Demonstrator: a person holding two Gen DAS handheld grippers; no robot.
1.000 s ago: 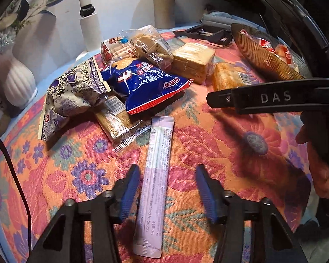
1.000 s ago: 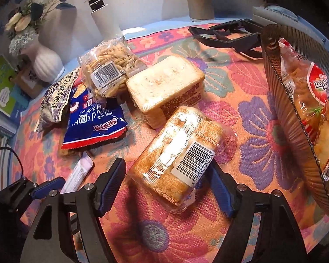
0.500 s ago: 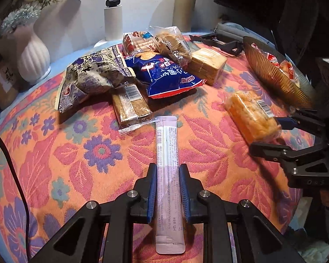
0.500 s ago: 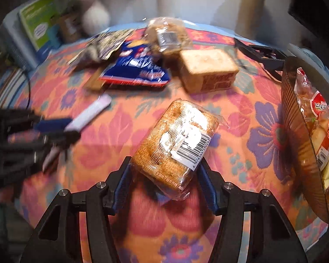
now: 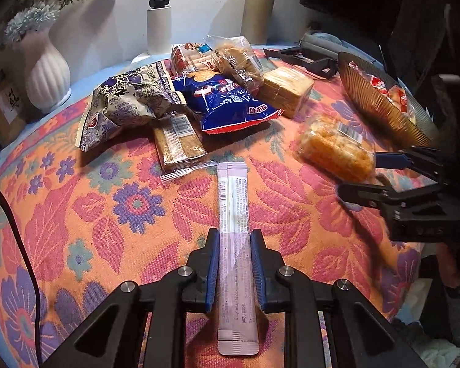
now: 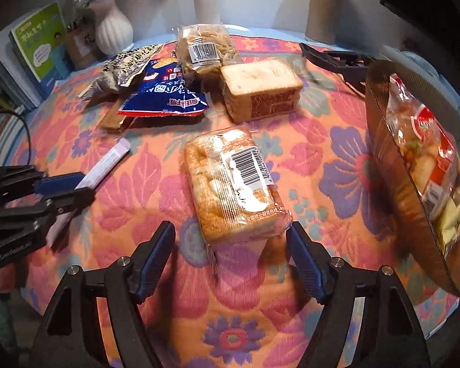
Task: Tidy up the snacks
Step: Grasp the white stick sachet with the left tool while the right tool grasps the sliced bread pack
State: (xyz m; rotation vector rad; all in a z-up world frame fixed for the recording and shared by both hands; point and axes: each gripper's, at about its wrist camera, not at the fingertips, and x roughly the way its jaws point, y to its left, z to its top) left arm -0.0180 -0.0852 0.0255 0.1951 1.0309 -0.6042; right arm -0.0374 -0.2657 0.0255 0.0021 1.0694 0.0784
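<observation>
A: What is the left hand-held gripper (image 5: 234, 263) doing?
B: It is clamping its pads tight on the pale sachet stick (image 5: 234, 214), which is lying lengthwise over the floral worktop (image 5: 122, 214).
A: And the right hand-held gripper (image 6: 231, 259)?
B: Its jaws are opening; the wrapped cake (image 6: 230, 181) is lying between the fingertips, which are not pressing it. The ribbed bowl (image 6: 392, 153) of packets is sitting just to its right.

Round table w/ floral cloth (image 5: 132, 205). On it: white vase (image 5: 47, 73), snack bags (image 5: 227, 104) piled at back, wrapped bread (image 6: 233, 184) mid-table, pale sachet (image 5: 234, 211), brown bowl (image 5: 380, 101) at right edge.
</observation>
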